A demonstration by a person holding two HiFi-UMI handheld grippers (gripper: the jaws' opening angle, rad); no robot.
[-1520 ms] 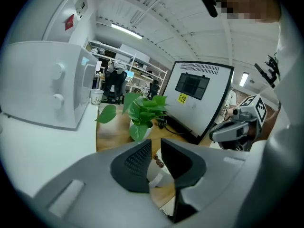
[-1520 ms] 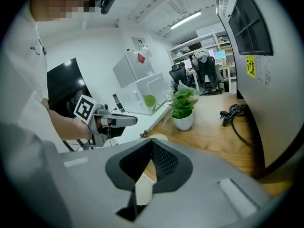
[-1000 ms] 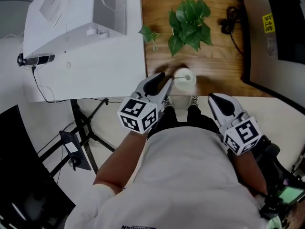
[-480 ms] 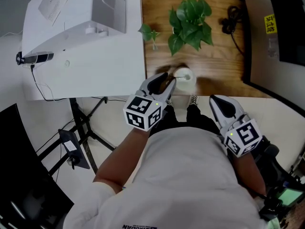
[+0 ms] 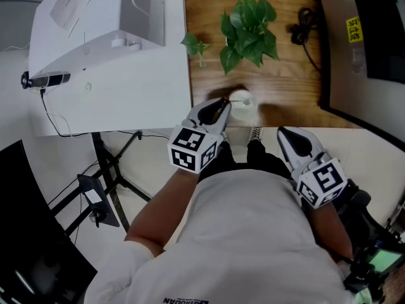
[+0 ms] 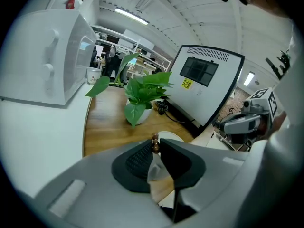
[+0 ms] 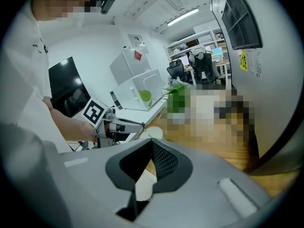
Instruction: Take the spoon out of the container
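Observation:
A small white container (image 5: 245,108) stands near the front edge of the wooden table (image 5: 285,84), with a thin spoon (image 5: 233,102) standing in it. My left gripper (image 5: 223,106) reaches it from the left. Its jaws are closing, and their tips pinch the spoon's brown beaded handle top (image 6: 155,143). The container's white rim (image 6: 172,137) shows just behind the jaws. My right gripper (image 5: 286,134) hangs off the table's front edge, to the right of the container; its jaw tips (image 7: 151,144) meet with nothing between them.
A potted green plant (image 5: 248,31) stands behind the container. A large white appliance (image 5: 107,56) fills the left counter. A black cable (image 5: 304,24) and a dark-screened panel (image 5: 370,37) lie at the right. A black stand (image 5: 104,170) is on the floor below.
My left gripper has shifted slightly right toward the container, and its jaws have come together round the spoon handle. The right gripper has stayed put.

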